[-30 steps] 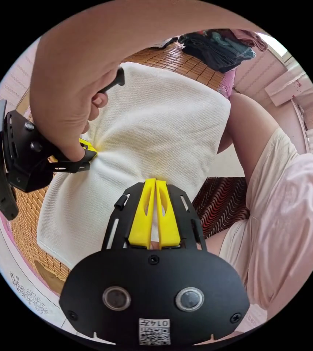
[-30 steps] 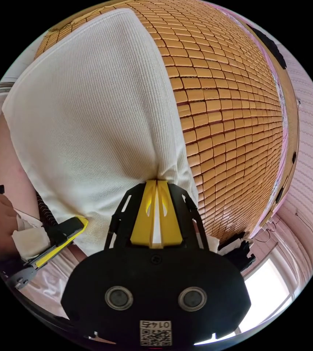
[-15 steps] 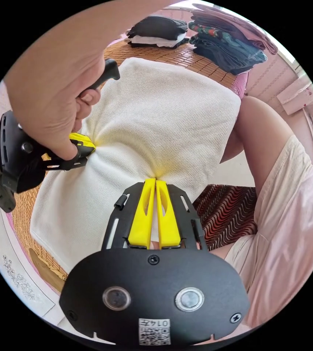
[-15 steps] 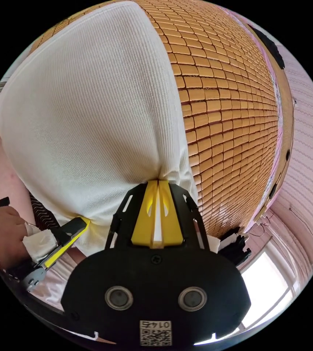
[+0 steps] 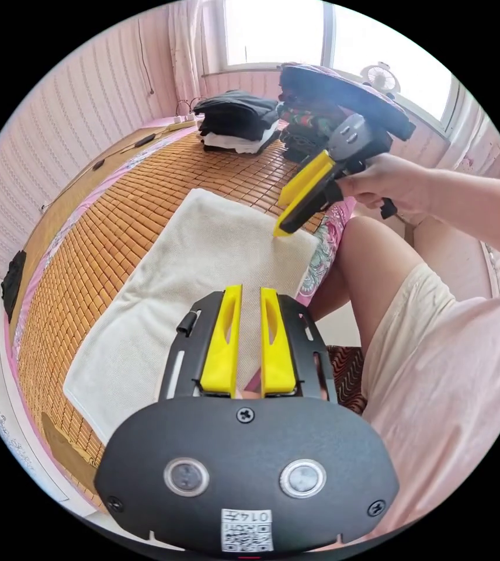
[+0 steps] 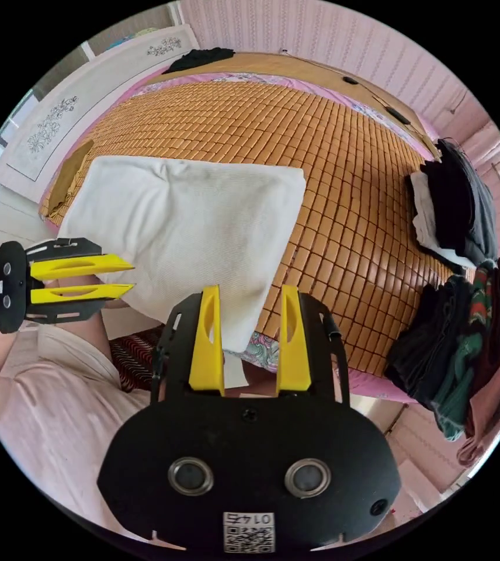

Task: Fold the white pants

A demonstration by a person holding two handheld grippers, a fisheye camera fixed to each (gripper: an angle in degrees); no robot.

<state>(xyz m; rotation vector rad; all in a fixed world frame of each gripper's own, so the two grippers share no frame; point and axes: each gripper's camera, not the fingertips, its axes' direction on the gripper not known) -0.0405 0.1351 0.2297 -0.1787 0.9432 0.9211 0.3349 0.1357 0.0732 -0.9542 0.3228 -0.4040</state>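
Releasing done: both grippers, left and right, clamped on the pants a second ago, now gape empty above them; fold looks finished.

A bed covered by a woven bamboo mat carried the folded white pants, lying flat near its edge. A stack of dark folded clothes and a second, mixed pile lay further along the mat, well apart from the pants.
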